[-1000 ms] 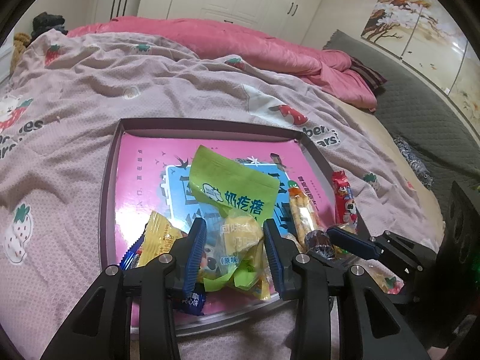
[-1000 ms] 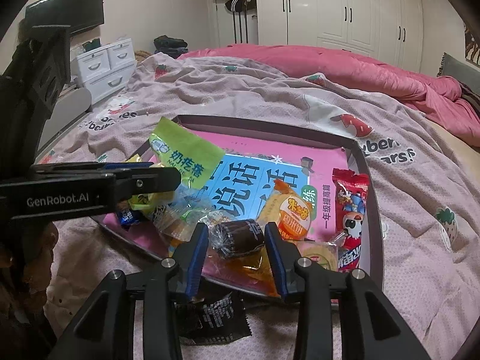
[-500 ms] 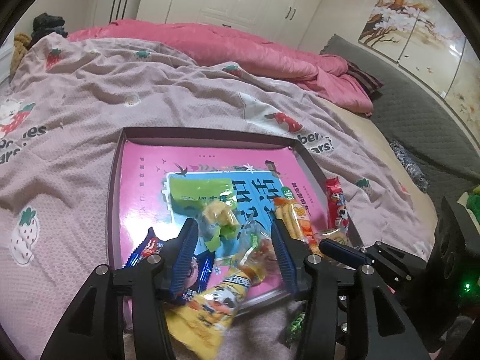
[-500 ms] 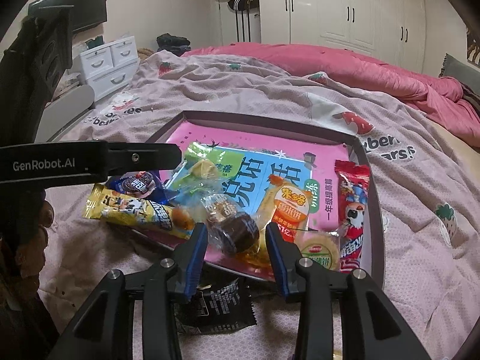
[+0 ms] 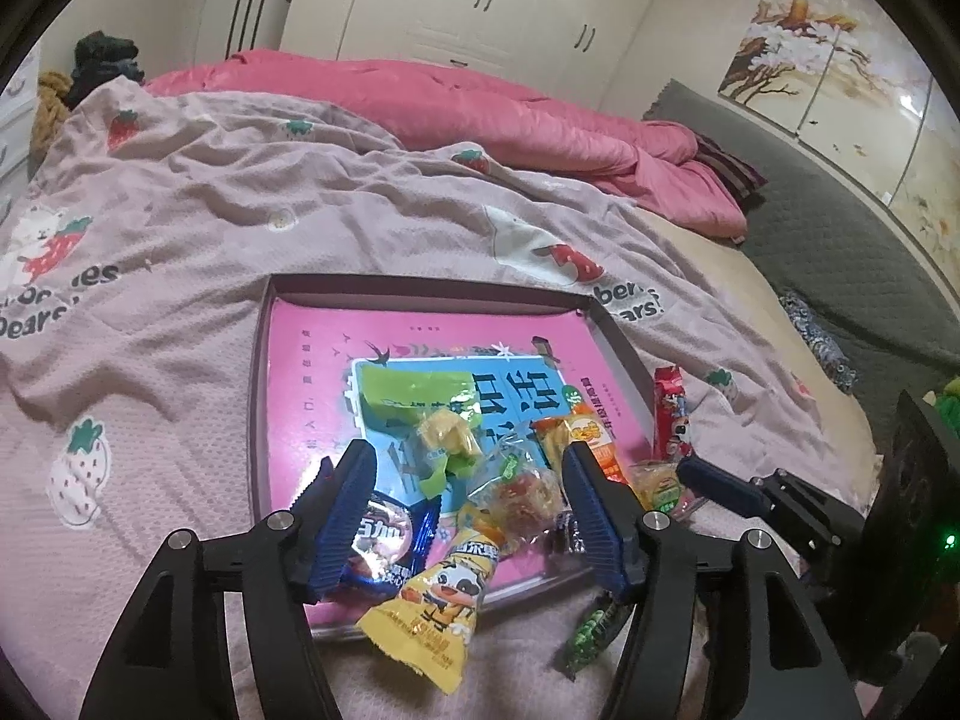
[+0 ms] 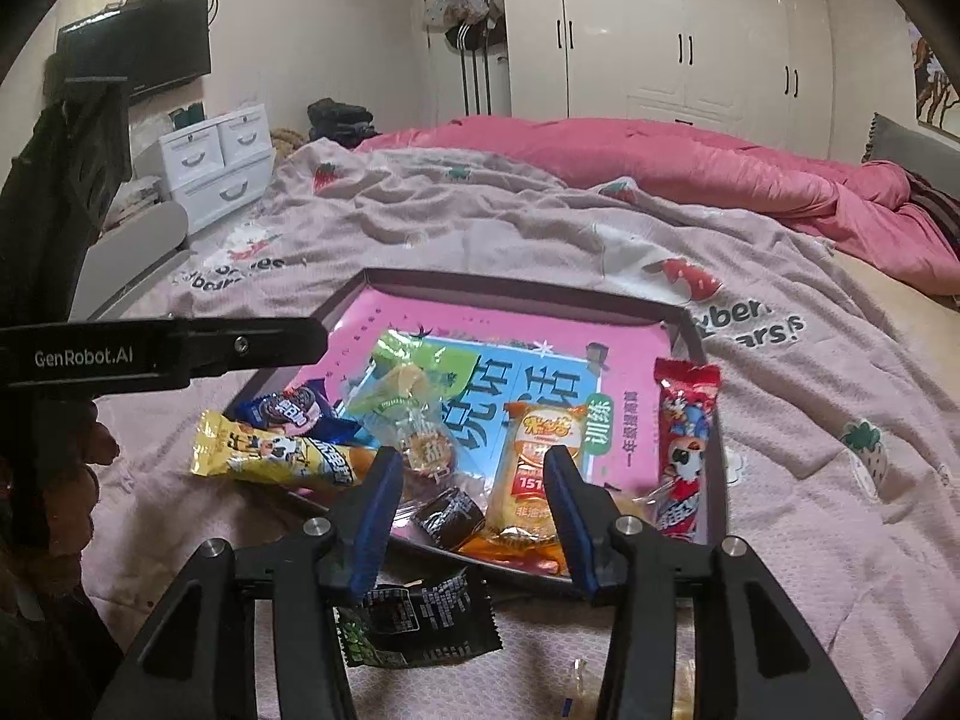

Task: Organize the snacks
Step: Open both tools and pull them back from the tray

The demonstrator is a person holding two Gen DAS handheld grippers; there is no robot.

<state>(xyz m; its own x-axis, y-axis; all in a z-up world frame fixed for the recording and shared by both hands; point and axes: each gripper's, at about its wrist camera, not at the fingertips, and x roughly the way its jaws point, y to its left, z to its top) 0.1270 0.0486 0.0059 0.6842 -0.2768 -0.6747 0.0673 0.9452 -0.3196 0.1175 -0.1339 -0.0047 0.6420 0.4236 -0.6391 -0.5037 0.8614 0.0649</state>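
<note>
A shallow dark-rimmed tray [image 5: 420,287] [image 6: 516,287] lined with a pink book lies on the bed. Several snacks sit at its near end: a green pouch [image 5: 414,390] [image 6: 414,360], a yellow packet [image 5: 438,594] [image 6: 270,456] hanging over the rim, a blue biscuit pack [image 5: 384,534] [image 6: 294,408], an orange pack [image 6: 540,450], a red stick pack [image 6: 684,432] and a brown sweet [image 6: 450,516]. My left gripper [image 5: 468,510] is open and empty above the snacks. My right gripper [image 6: 474,510] is open and empty at the tray's near rim.
A dark green-and-black packet [image 6: 414,618] [image 5: 594,630] lies on the blanket in front of the tray. A pink duvet [image 5: 480,108] is bunched at the far side of the bed. White drawers [image 6: 216,162] stand left of the bed.
My left gripper let go of the green pouch and the snacks it held, opened wider and drew back. The green pouch now lies flat in the tray. The yellow packet slid over the rim.
</note>
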